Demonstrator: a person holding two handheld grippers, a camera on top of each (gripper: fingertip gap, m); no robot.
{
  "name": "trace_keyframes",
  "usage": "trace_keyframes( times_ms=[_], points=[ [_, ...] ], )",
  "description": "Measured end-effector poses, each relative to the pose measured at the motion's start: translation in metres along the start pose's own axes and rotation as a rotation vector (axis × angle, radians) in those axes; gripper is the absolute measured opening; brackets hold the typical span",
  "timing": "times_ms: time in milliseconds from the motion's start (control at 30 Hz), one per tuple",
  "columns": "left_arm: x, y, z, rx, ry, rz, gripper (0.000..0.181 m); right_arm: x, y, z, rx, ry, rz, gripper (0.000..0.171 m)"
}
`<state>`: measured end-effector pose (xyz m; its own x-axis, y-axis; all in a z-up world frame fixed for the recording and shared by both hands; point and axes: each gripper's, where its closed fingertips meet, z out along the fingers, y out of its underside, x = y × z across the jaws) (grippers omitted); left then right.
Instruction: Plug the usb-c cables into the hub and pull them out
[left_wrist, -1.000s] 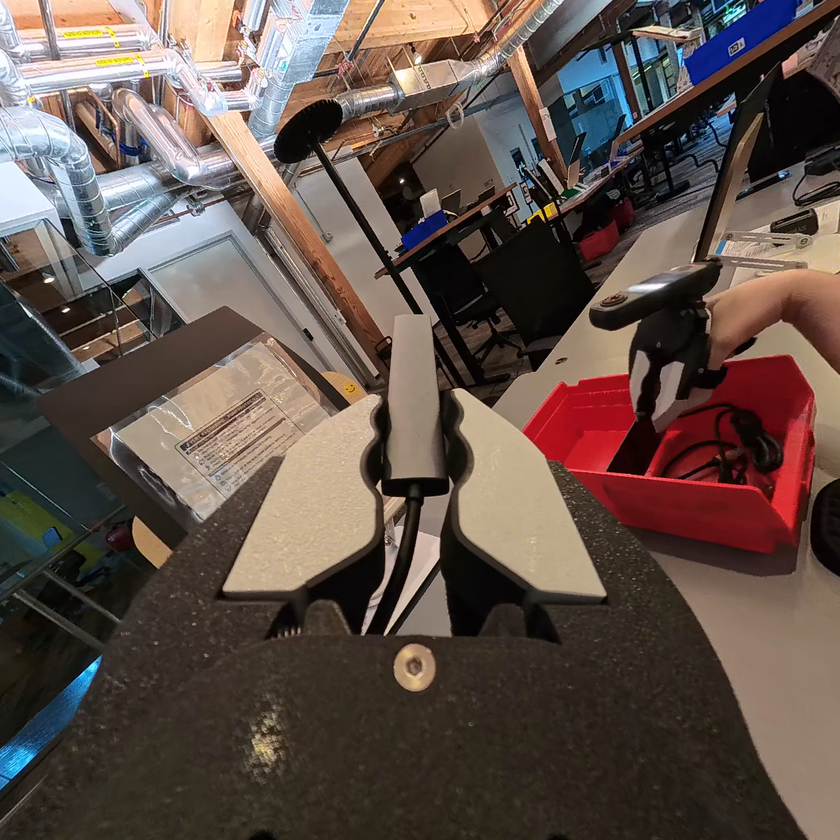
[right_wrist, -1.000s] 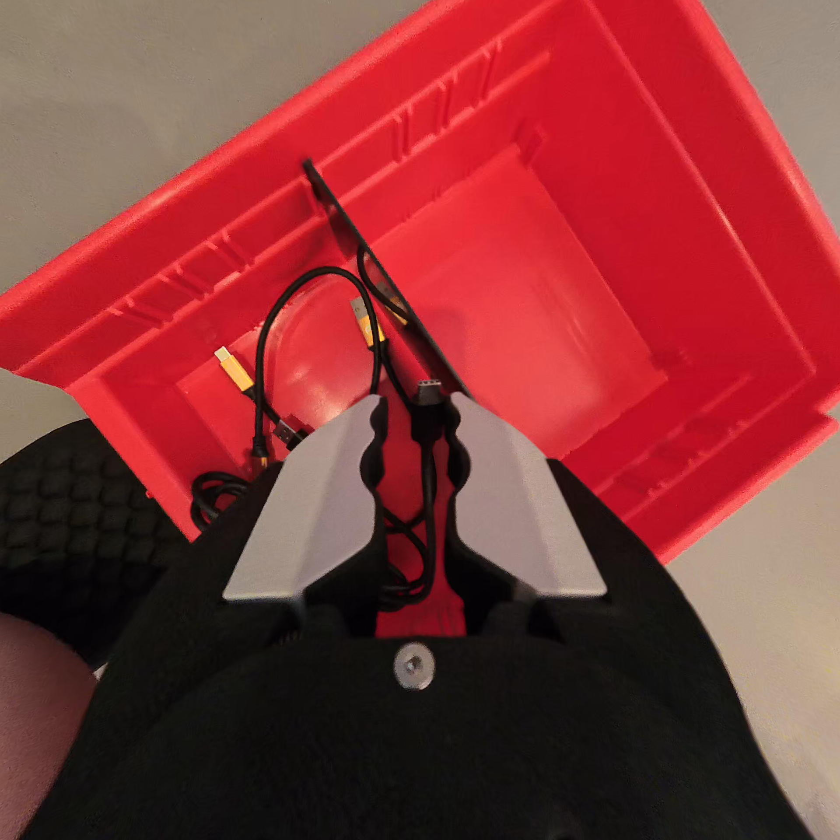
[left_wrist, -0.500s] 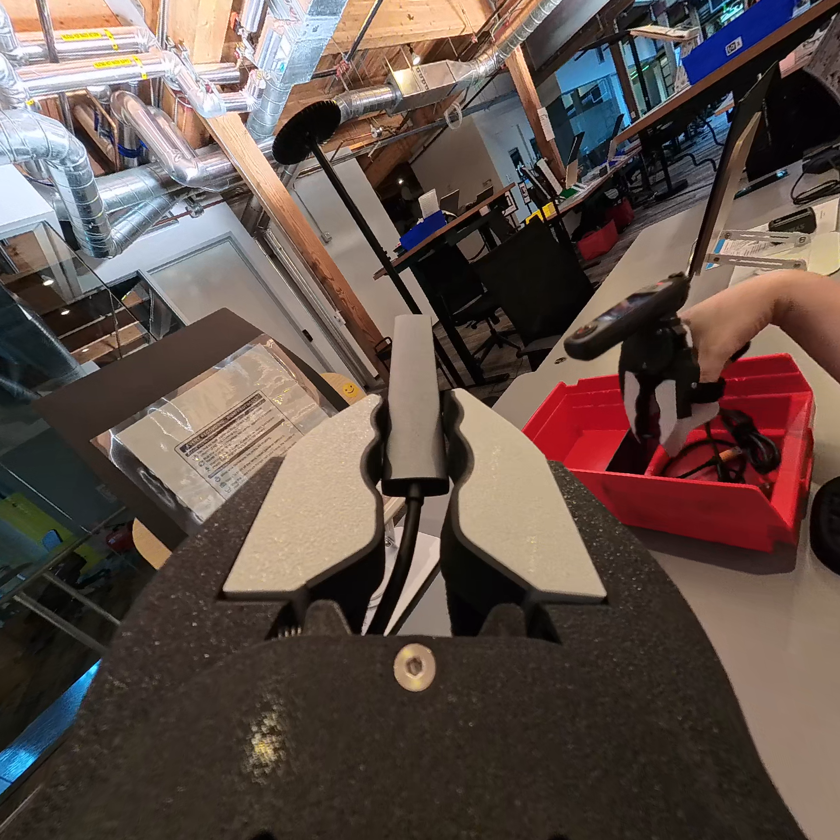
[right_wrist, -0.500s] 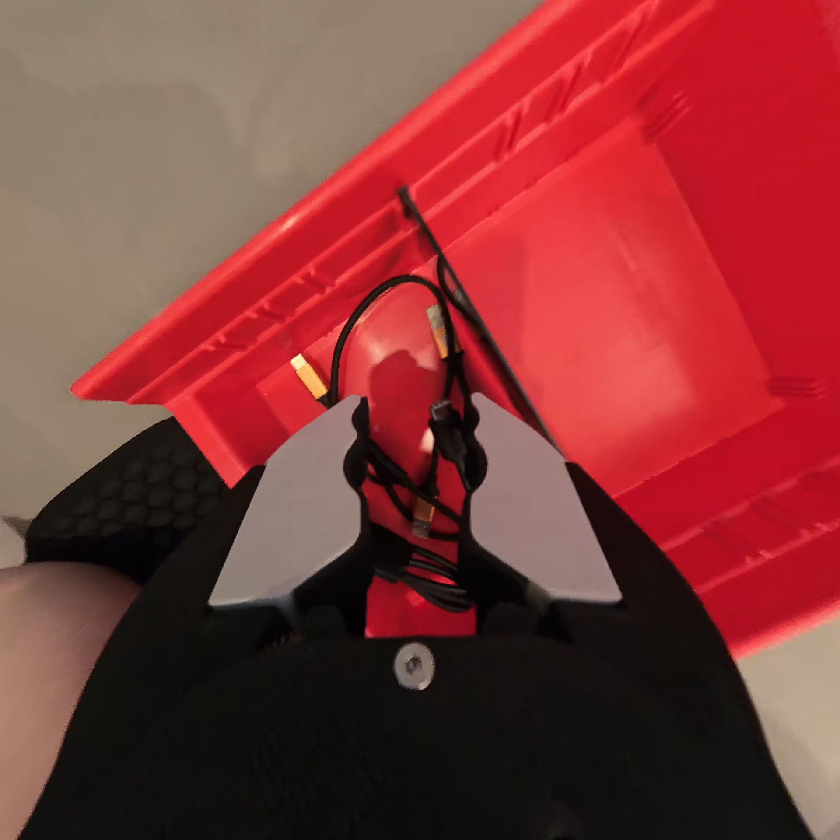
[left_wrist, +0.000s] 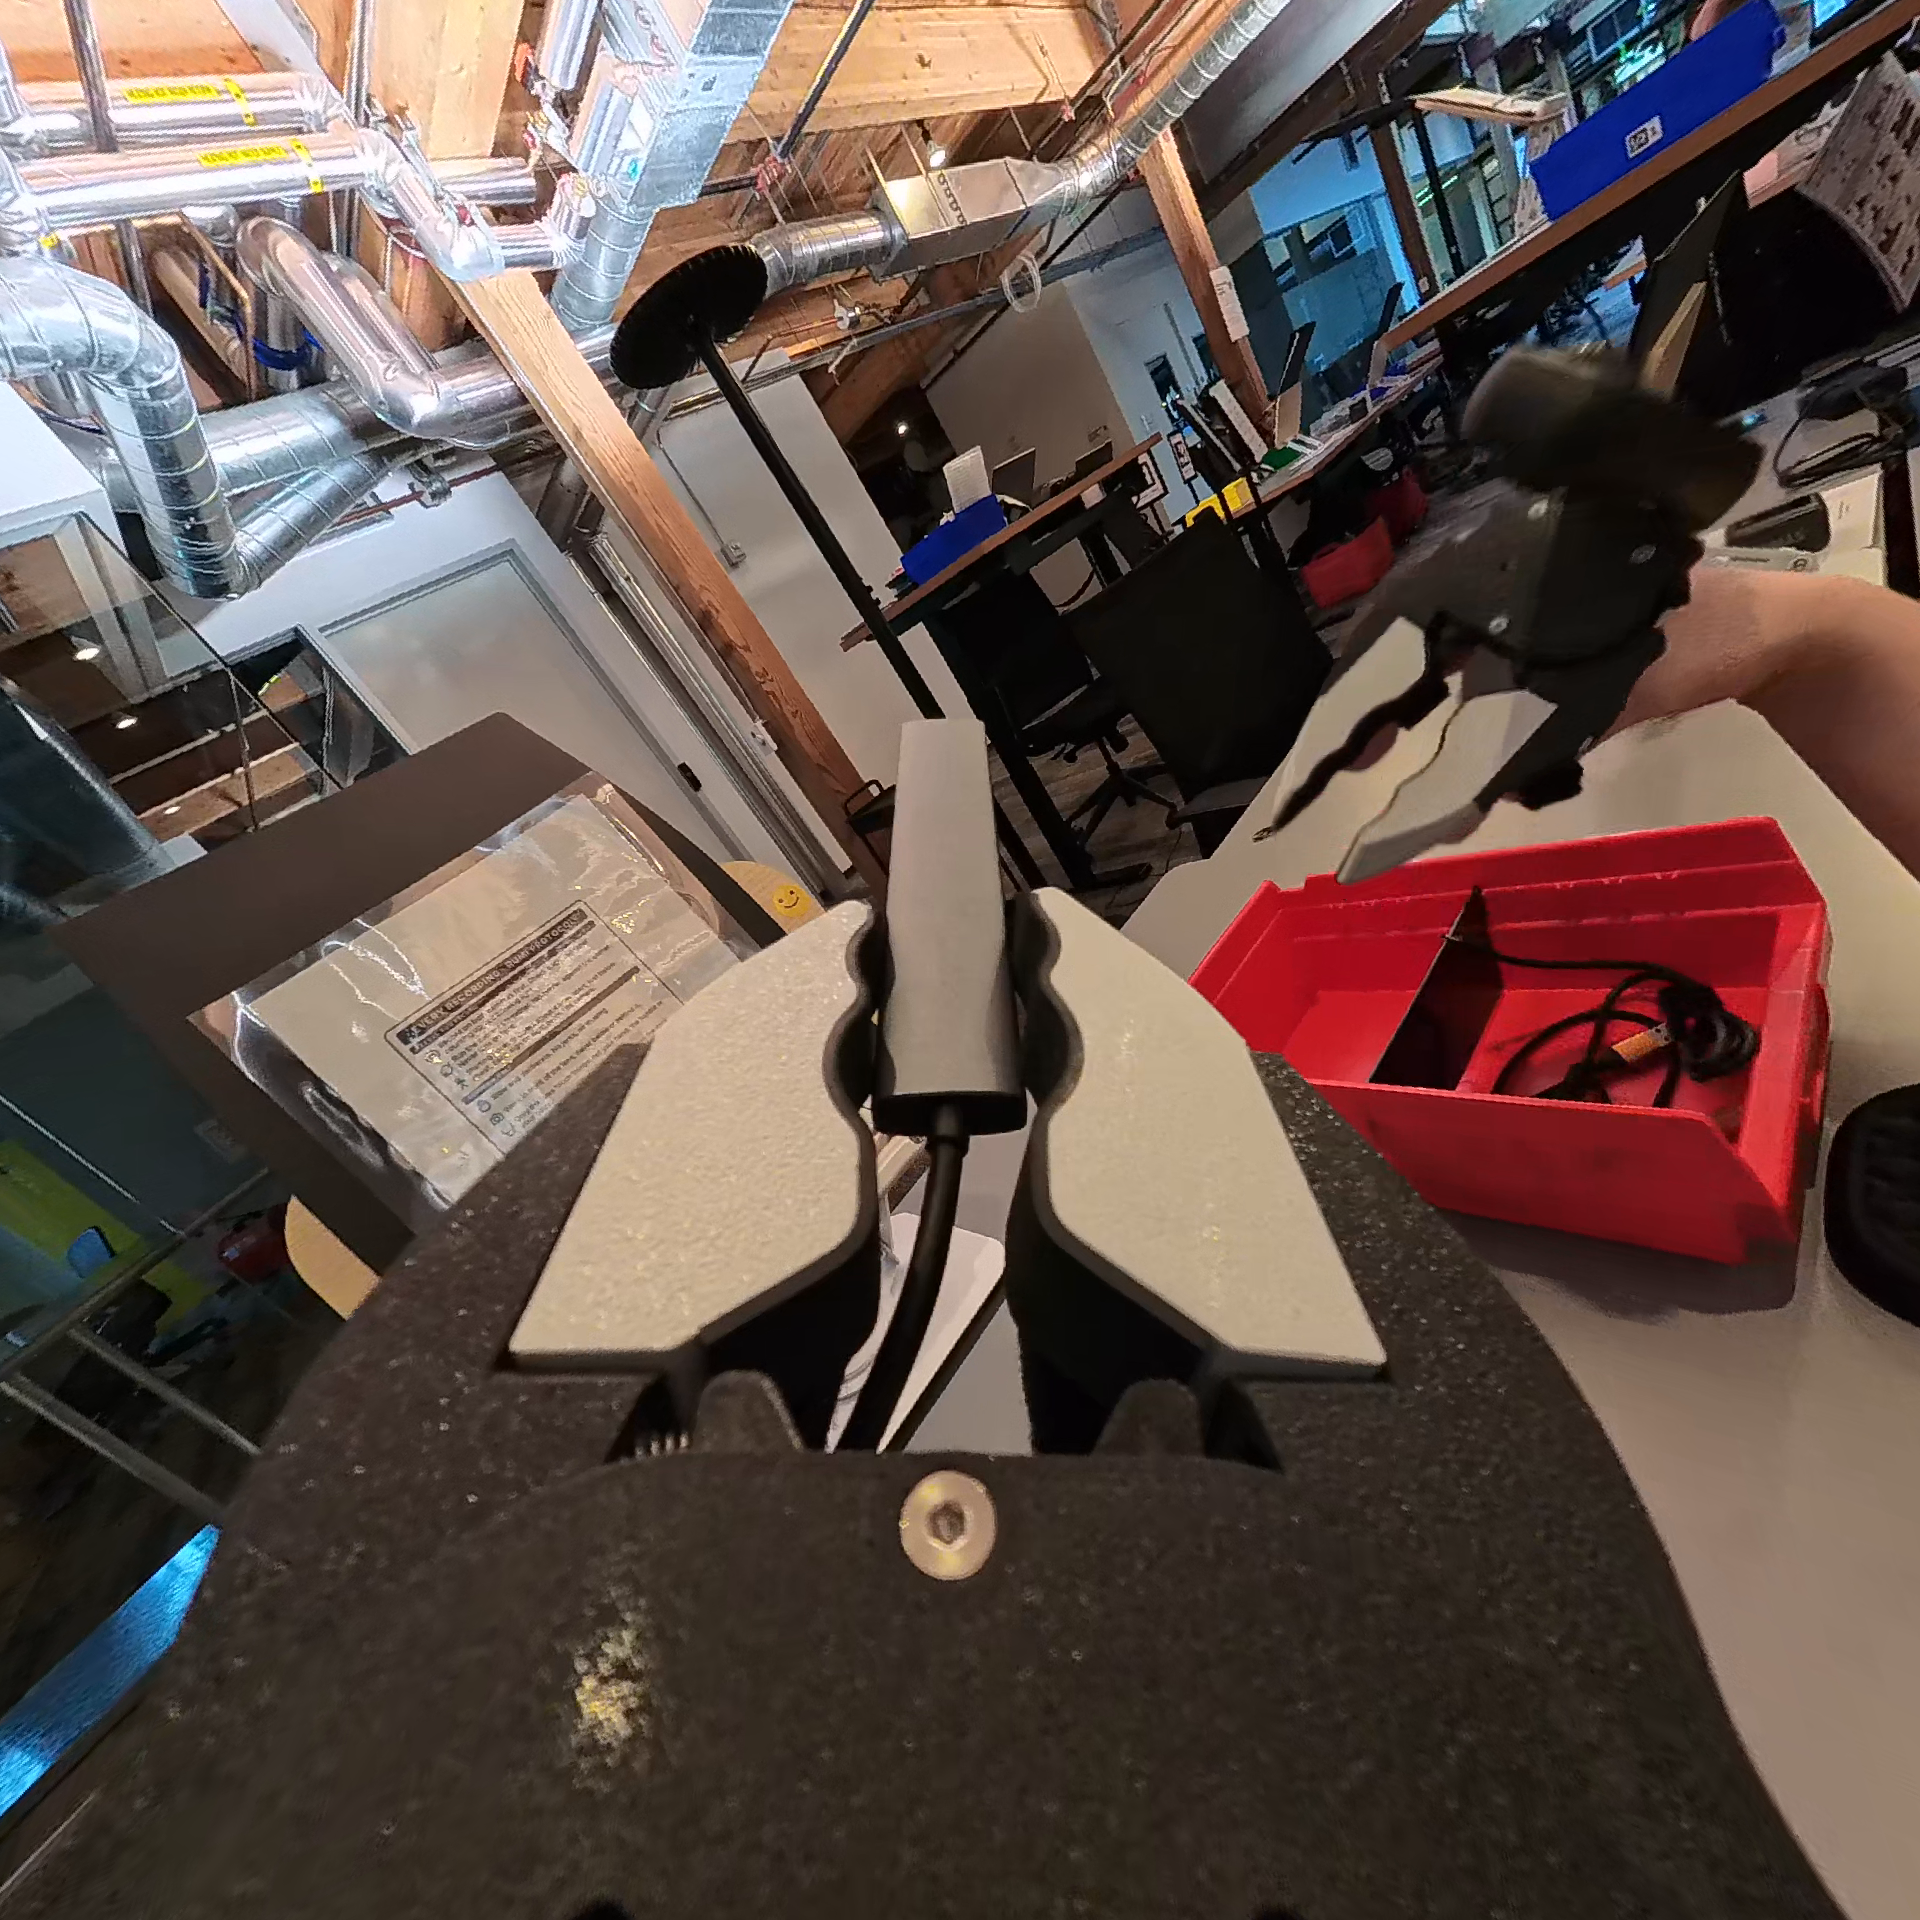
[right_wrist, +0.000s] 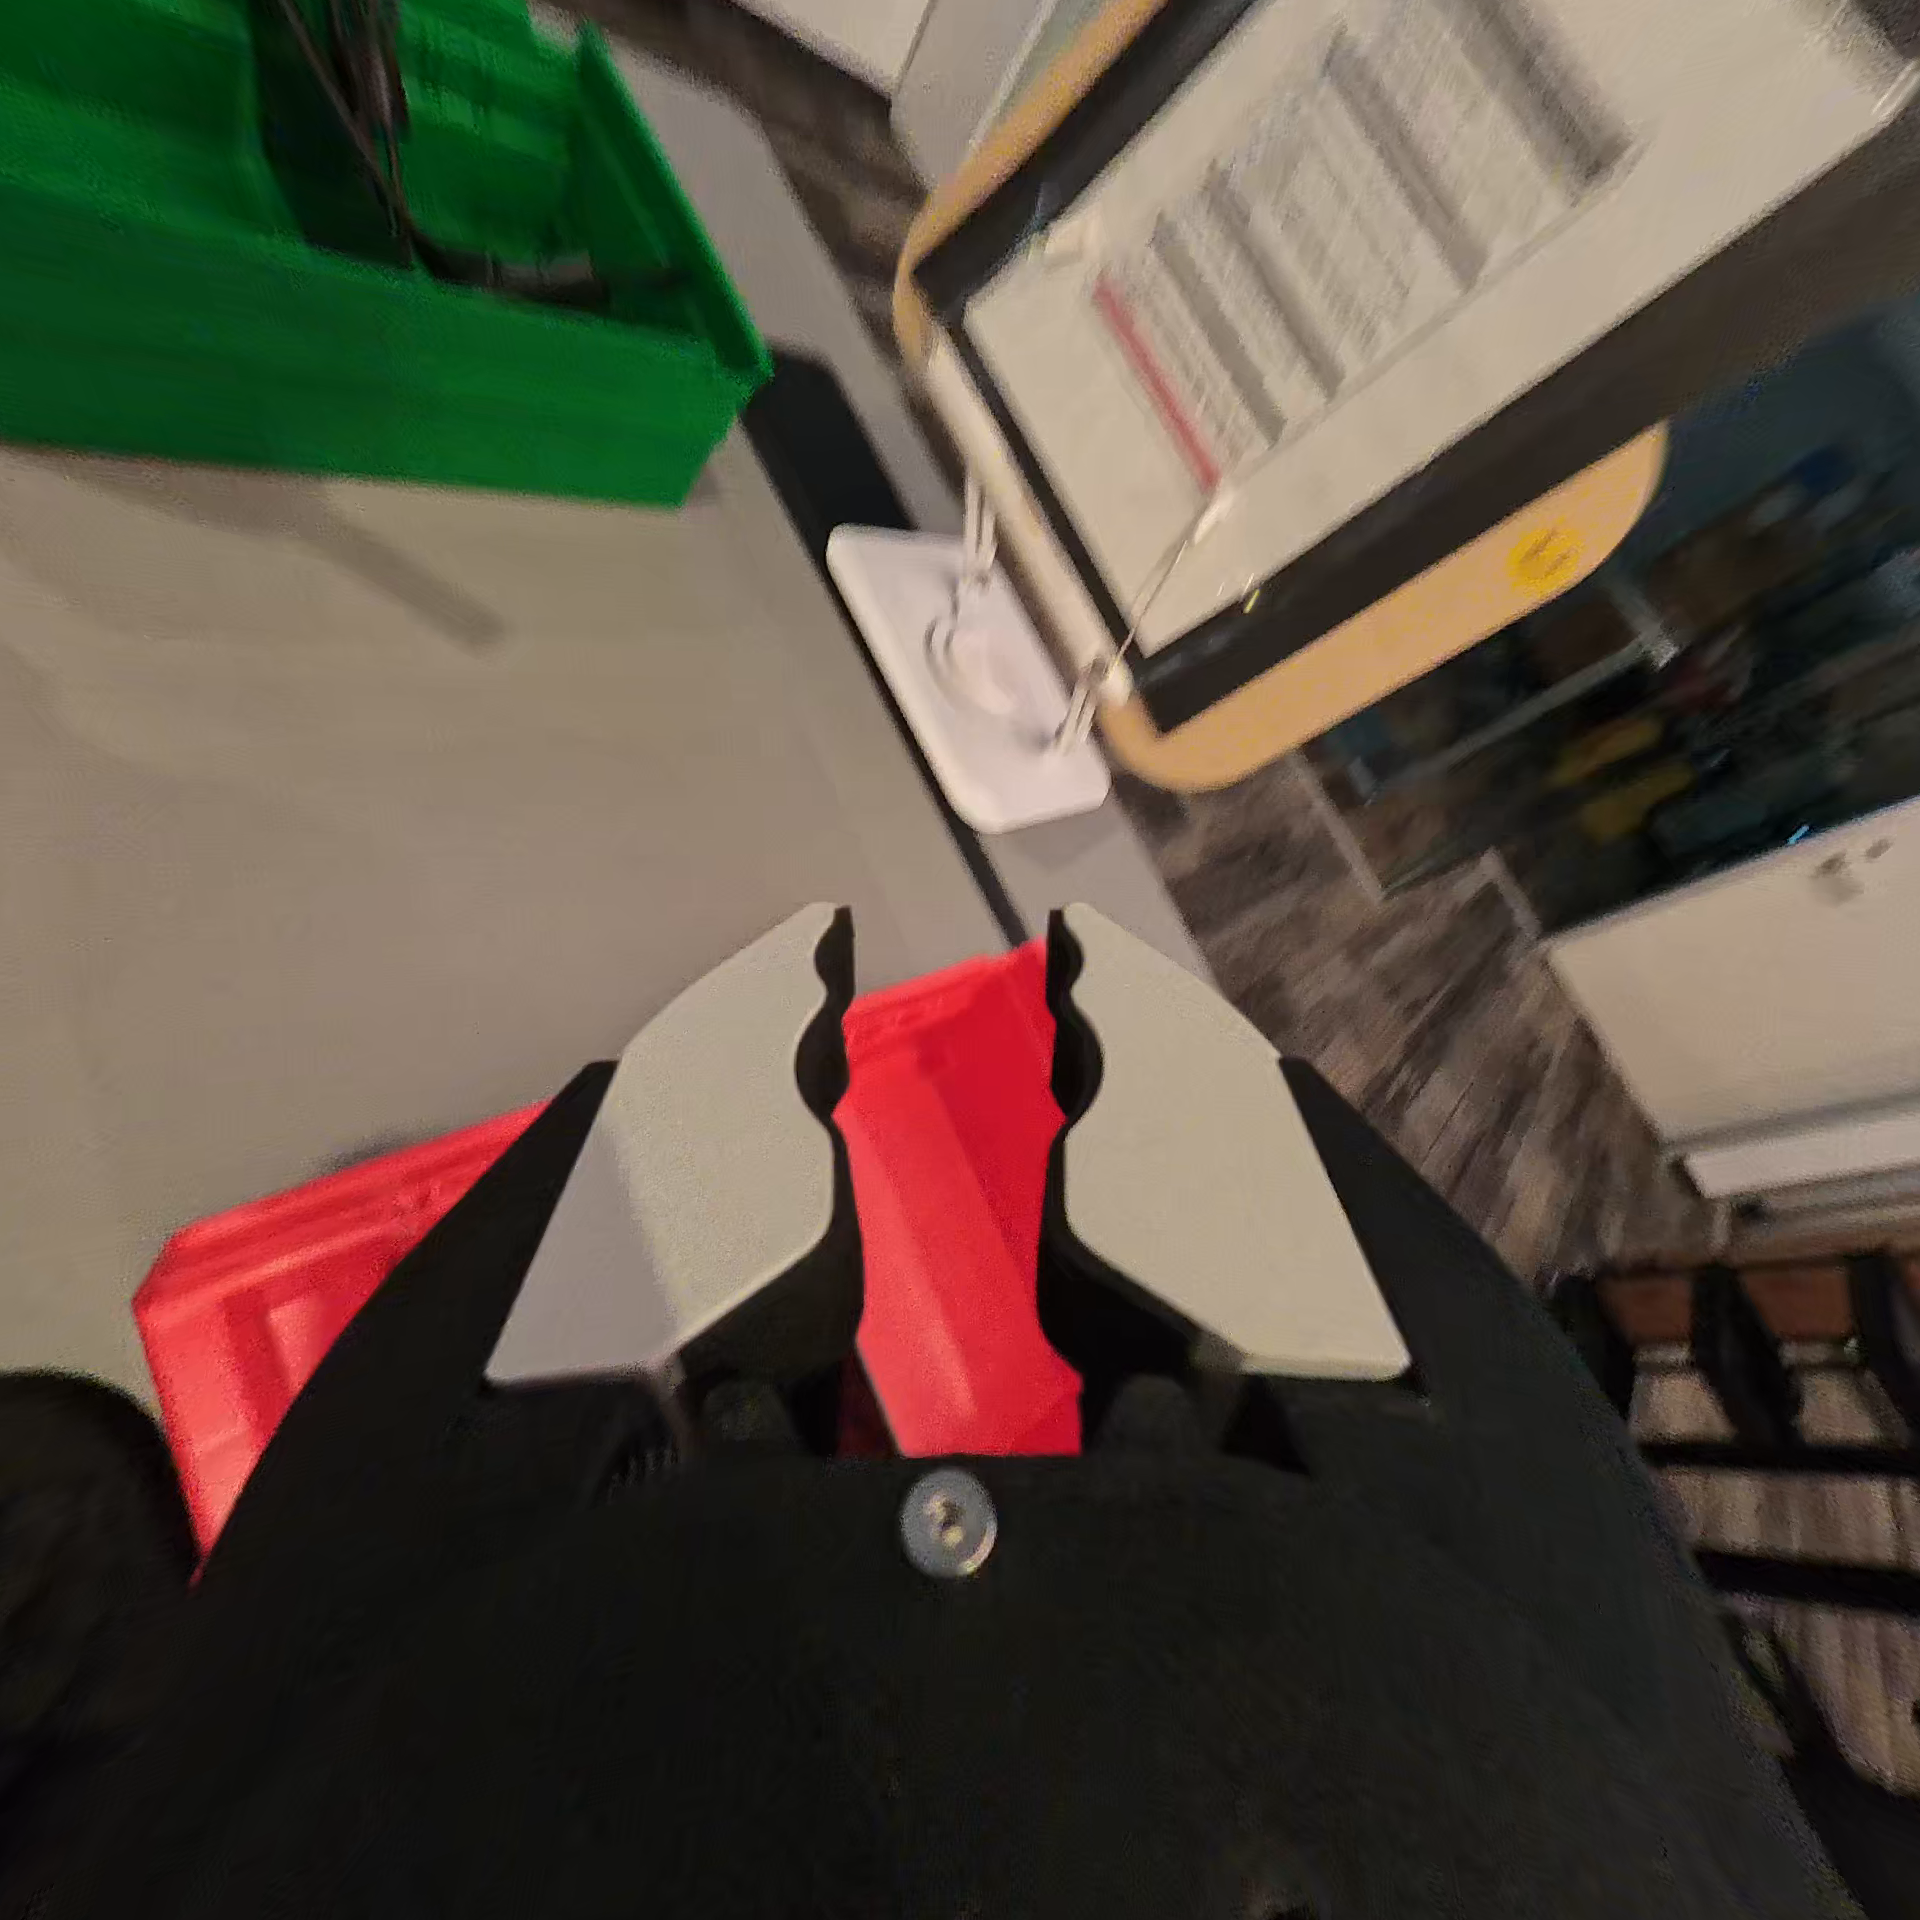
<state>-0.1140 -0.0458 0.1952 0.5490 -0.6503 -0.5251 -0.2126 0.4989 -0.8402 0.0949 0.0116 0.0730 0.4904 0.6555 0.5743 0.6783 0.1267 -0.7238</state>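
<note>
My left gripper (left_wrist: 945, 935) is shut on a slim black hub (left_wrist: 943, 935) that points up and away, its black lead (left_wrist: 914, 1278) hanging down between the fingers. My right gripper (right_wrist: 948, 925) is open and empty, lifted above the near corner of the red bin (right_wrist: 935, 1195). It also shows in the left wrist view (left_wrist: 1351, 831), held in the air above the red bin (left_wrist: 1579, 1132), a hand behind it. Black usb cables (left_wrist: 1652, 1039) with gold plugs lie coiled in the bin's right compartment, beside a black divider (left_wrist: 1444, 997).
A green bin (right_wrist: 312, 312) with cables stands farther off on the grey table (right_wrist: 416, 779). A white stand (right_wrist: 977, 675) holds a framed sheet (right_wrist: 1403, 260) at the table edge. A black round object (left_wrist: 1870, 1205) lies right of the red bin. The floor lies beyond the edge. My right fingertips sit around 25 cm from my left ones.
My right gripper let go of the black cable in the red bin, opened, and rose up out of the bin, swinging toward the table edge. My left gripper has held the hub still.
</note>
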Motion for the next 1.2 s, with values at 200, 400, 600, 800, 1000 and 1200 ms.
trace_keyframes(
  times_ms=[200, 400, 600, 800, 1000, 1200],
  points=[
    [0.010, 0.005, 0.006, -0.015, 0.054, -0.003, 0.023, -0.009, -0.089, -0.021, 0.326, 0.090, -0.113, 0.037],
    [0.025, 0.018, 0.016, -0.089, 0.130, 0.006, 0.023, -0.065, -0.168, -0.012, 0.483, 0.278, -0.520, 0.034],
    [0.047, 0.020, 0.020, -0.112, 0.249, -0.057, 0.023, -0.064, -0.171, 0.015, 0.356, 0.560, -0.786, 0.034],
    [0.061, 0.019, 0.021, -0.105, 0.374, -0.202, 0.032, -0.057, -0.167, 0.016, 0.360, 0.639, -0.823, 0.011],
    [0.030, 0.002, 0.012, 0.020, 0.258, -0.291, 0.050, -0.014, -0.123, 0.013, 0.175, 0.517, -0.603, 0.011],
    [0.020, 0.005, 0.004, -0.004, 0.248, -0.324, 0.050, 0.061, -0.008, -0.039, -0.103, 0.507, -0.277, 0.011]
  ],
)
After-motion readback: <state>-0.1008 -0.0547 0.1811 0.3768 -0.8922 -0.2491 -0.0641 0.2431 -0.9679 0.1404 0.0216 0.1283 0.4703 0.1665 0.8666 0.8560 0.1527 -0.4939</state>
